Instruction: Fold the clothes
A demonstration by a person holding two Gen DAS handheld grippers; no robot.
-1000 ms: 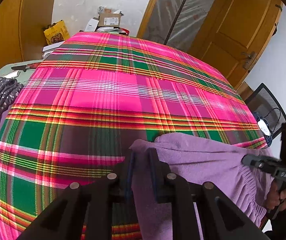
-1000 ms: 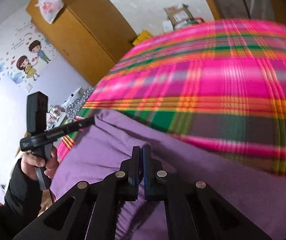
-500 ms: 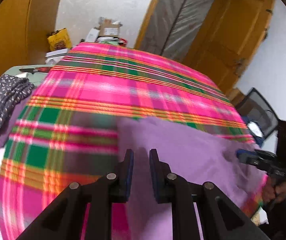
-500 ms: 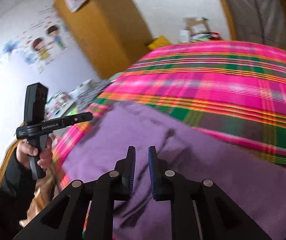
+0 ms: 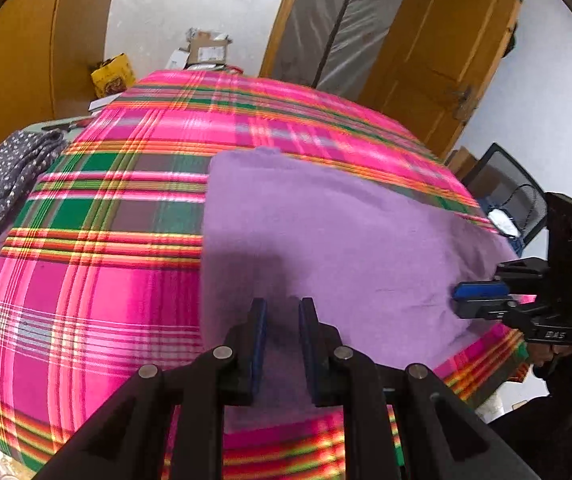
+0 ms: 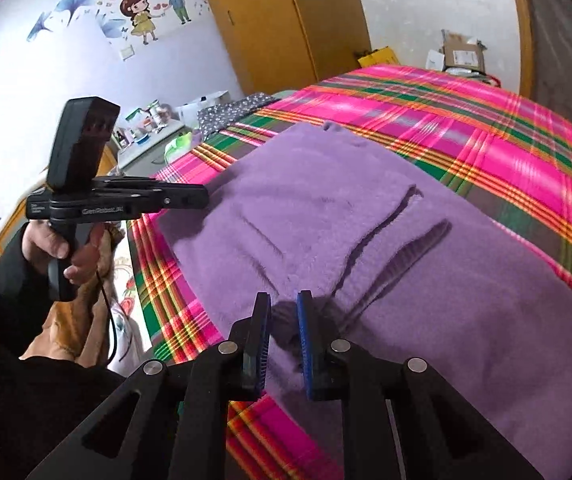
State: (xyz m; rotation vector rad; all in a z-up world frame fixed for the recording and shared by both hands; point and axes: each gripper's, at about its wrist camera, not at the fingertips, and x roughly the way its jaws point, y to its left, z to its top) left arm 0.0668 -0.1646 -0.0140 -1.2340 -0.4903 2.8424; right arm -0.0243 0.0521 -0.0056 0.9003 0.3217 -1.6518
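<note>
A purple fleece garment (image 5: 325,232) lies spread flat on the pink plaid cloth (image 5: 98,300) of the table; it also shows in the right wrist view (image 6: 365,240), with long creases. My left gripper (image 5: 282,312) hovers over the garment's near edge, jaws a little apart and empty. My right gripper (image 6: 283,308) is over the garment's near edge too, jaws apart and empty. Each gripper shows in the other's view: the right gripper (image 5: 481,300) at the garment's right edge, the left gripper (image 6: 202,200) at its left edge.
A dark spotted garment (image 5: 2,180) lies folded at the table's left side. Boxes (image 5: 206,50) and a yellow bag (image 5: 112,74) stand beyond the far edge. A black mesh chair (image 5: 513,196) stands at the right. A wooden door (image 5: 445,40) and wardrobe (image 6: 286,20) stand behind.
Both grippers let go of the purple garment and opened. The garment, bunched at the near edge a second ago, now lies spread out flat across the table.
</note>
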